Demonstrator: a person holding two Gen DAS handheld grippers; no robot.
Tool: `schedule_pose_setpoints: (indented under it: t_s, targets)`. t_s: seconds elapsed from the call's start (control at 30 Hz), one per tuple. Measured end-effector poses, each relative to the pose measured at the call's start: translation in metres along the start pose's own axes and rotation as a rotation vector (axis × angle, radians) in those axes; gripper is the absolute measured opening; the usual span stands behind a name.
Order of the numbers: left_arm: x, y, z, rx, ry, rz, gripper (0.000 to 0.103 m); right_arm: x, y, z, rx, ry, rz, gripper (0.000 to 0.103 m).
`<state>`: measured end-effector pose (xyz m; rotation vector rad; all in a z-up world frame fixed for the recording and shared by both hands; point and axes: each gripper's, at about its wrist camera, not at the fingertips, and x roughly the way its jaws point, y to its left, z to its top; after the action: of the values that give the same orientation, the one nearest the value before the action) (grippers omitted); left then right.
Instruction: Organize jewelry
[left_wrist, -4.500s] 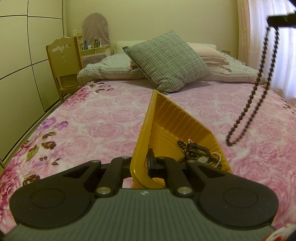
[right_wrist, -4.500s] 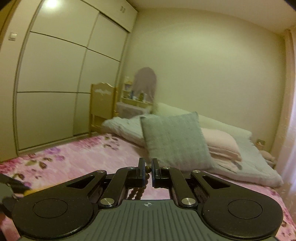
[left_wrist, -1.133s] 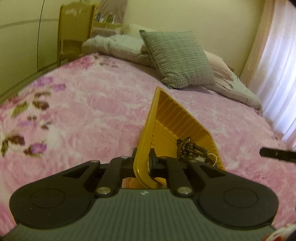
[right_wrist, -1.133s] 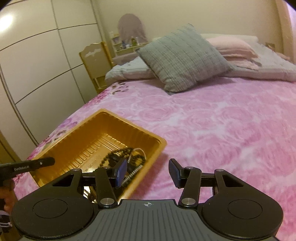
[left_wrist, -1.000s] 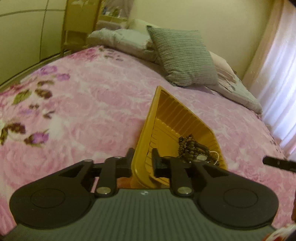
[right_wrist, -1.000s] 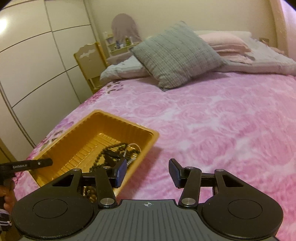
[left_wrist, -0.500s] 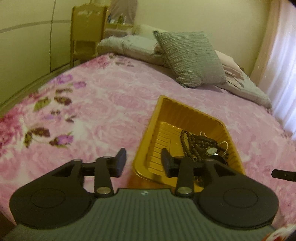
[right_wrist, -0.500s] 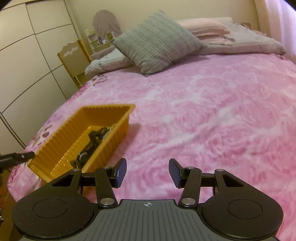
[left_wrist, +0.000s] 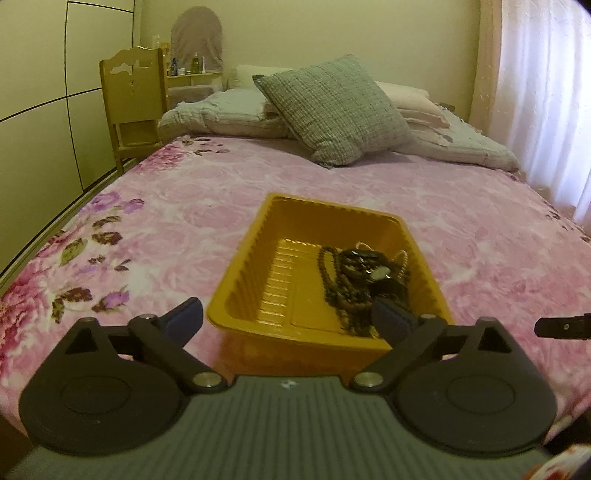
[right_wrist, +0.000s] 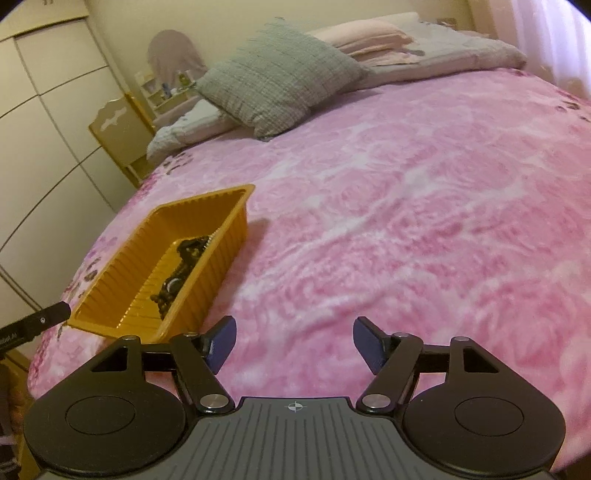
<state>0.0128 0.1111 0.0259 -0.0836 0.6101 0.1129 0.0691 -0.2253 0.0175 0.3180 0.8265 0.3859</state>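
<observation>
Your left gripper (left_wrist: 286, 319) is spread wide just short of the yellow tray (left_wrist: 243, 271) on the pink bedspread (left_wrist: 461, 229). The dark beaded jewelry (left_wrist: 364, 277) lies heaped inside (toward its right wall). Your right gripper (right_wrist: 294, 341) gapes empty over bare bedspread beside the tray.

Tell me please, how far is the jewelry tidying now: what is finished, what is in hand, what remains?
Done, apparently: the dark beaded necklaces and other pieces lie heaped inside the ribbed yellow plastic tray, which rests on the pink floral bedspread. In hand: nothing. The left tool and the right tool are both open and empty. Left: no loose jewelry shows on the bedspread, so probably little remains.
</observation>
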Motion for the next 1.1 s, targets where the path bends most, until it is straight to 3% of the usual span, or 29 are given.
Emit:
schedule_pose_setpoints:
  t_s: [0.33, 0.53, 1.1]
  targets:
    - [-0.009, -0.024, -0.023, 0.0, 0.119, -0.028, 0.103, -0.032, 0.014, -0.025, -0.015, 0.007, -0.104, 0.071]
    - [-0.013, -0.034, -0.033, 0.018, 0.172, -0.047, 0.102, -0.041, 0.026, -0.038, -0.056, 0.011, -0.118, 0.071]
    - [-0.015, -0.052, -0.04, 0.032, 0.217, -0.039, 0.102, -0.041, 0.036, -0.051, -0.09, 0.046, -0.134, 0.071]
